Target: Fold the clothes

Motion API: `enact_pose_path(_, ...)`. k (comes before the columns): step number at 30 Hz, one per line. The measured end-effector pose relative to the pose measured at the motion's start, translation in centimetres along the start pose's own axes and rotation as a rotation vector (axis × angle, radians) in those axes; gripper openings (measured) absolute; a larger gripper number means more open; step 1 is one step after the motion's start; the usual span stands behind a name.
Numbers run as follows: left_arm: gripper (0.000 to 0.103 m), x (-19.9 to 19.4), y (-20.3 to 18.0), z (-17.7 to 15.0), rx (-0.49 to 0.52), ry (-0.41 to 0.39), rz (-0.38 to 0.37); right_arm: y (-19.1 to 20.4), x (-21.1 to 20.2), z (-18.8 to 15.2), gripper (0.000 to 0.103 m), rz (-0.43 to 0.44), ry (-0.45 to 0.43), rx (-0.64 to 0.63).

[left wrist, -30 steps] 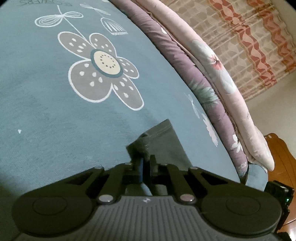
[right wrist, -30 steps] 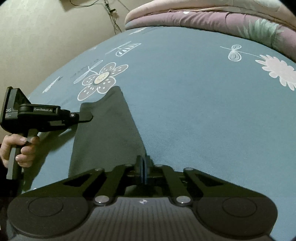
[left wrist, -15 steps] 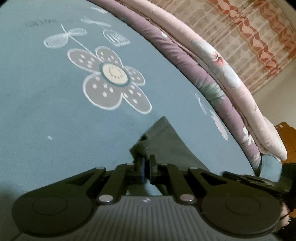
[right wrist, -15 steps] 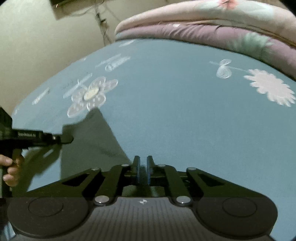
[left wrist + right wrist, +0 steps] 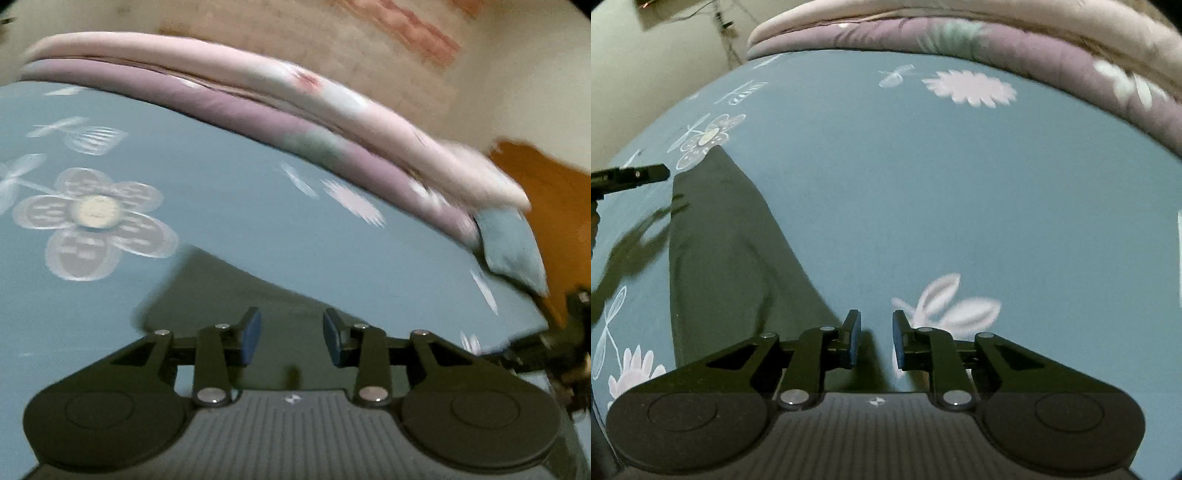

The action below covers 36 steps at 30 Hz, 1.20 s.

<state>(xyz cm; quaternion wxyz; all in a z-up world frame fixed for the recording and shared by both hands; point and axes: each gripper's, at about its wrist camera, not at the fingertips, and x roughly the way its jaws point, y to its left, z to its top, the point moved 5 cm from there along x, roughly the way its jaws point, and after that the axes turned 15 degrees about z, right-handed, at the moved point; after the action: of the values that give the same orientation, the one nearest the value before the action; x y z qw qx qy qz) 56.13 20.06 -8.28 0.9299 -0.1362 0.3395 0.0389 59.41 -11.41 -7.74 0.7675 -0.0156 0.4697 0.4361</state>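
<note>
A dark grey-green garment lies flat on the blue flowered bedsheet, folded into a long narrow strip. My right gripper hovers open over the strip's near right edge, nothing between its fingers. In the left wrist view the same garment spreads under and ahead of my left gripper, which is open and empty above it. The left gripper's tip shows at the far left of the right wrist view, beside the garment's far end. This left view is motion-blurred.
A rolled purple and pink floral quilt runs along the far edge of the bed. A blue pillow corner and a wooden piece of furniture lie at the right. A patterned curtain hangs behind.
Both grippers have opened and let go of the garment, which now lies flat on the bed. Both have lifted and pulled back; the left view swung to the right.
</note>
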Motion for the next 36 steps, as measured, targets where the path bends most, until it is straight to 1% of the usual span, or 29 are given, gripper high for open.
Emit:
enact_pose_path(2,0.037,1.1,-1.8,-0.8,0.062,0.038,-0.023,0.3,0.7,-0.2,0.022,0.016,-0.022,0.01)
enact_pose_path(5,0.037,2.5,-2.7,-2.2,0.111,0.114,-0.009,1.3,1.9,0.9,0.029,0.059,-0.053,-0.006)
enact_pose_path(6,0.037,2.5,-2.8,-2.5,0.125,0.118,-0.006,1.8,2.3,1.5,0.032,0.072,-0.057,-0.023)
enact_pose_path(9,0.04,1.7,-2.8,-3.1,0.156,0.11,-0.004,3.2,4.0,3.1,0.035,0.099,-0.052,-0.076)
enact_pose_path(10,0.04,1.4,-2.9,-3.0,0.161,0.113,-0.003,3.5,4.8,3.3,0.035,0.074,-0.04,-0.1)
enact_pose_path(12,0.041,0.7,-3.8,-2.8,0.204,0.095,-0.019,4.0,6.4,3.7,0.034,0.024,-0.015,-0.146)
enact_pose_path(13,0.045,0.3,-4.6,-2.8,0.23,0.079,-0.045,4.3,7.0,4.0,0.034,-0.001,-0.008,-0.166)
enact_pose_path(14,0.054,-0.1,-5.5,-2.8,0.258,0.061,-0.079,4.3,7.3,4.4,0.034,-0.027,-0.017,-0.171)
enact_pose_path(15,0.059,-0.3,-6.6,-3.0,0.287,0.051,-0.115,4.1,7.5,4.9,0.034,-0.05,-0.032,-0.155)
enact_pose_path(16,0.068,-0.3,-7.7,-3.3,0.315,0.054,-0.139,3.8,7.5,5.4,0.035,-0.066,-0.052,-0.126)
enact_pose_path(19,0.069,-0.2,-8.9,-5.3,0.437,0.06,-0.112,4.1,6.4,6.3,0.035,-0.075,-0.094,-0.072)
enact_pose_path(20,0.069,-0.1,-9.3,-6.0,0.479,0.062,-0.1,4.8,5.5,6.1,0.035,-0.069,-0.104,-0.079)
enact_pose_path(21,0.069,-0.1,-9.6,-6.7,0.522,0.063,-0.088,5.7,4.6,5.8,0.036,-0.067,-0.108,-0.086)
enact_pose_path(23,0.075,-0.1,-10.3,-8.0,0.607,0.066,-0.062,7.4,2.6,4.5,0.037,-0.071,-0.105,-0.091)
enact_pose_path(24,0.076,-0.4,-10.3,-8.4,0.629,0.065,-0.055,8.3,1.6,3.5,0.04,-0.077,-0.099,-0.087)
enact_pose_path(27,0.076,-1.3,-10.2,-8.4,0.631,0.057,-0.042,10.5,-0.9,-1.1,0.044,-0.115,-0.07,-0.034)
enact_pose_path(29,0.076,-1.6,-10.8,-8.2,0.642,0.042,-0.042,11.8,-1.9,-4.3,0.045,-0.162,-0.052,0.049)
enact_pose_path(31,0.076,-1.6,-12.1,-8.0,0.657,0.021,-0.057,12.6,-2.5,-7.4,0.045,-0.189,-0.049,0.156)
enact_pose_path(32,0.076,-1.6,-12.9,-7.9,0.663,0.019,-0.073,13.0,-2.8,-8.5,0.045,-0.205,-0.057,0.189)
enact_pose_path(34,0.077,-1.6,-14.4,-8.1,0.676,0.014,-0.106,13.9,-3.5,-10.3,0.045,-0.256,-0.084,0.223)
enact_pose_path(36,0.077,-1.5,-15.6,-8.5,0.688,0.016,-0.136,14.2,-3.8,-11.4,0.045,-0.282,-0.097,0.26)
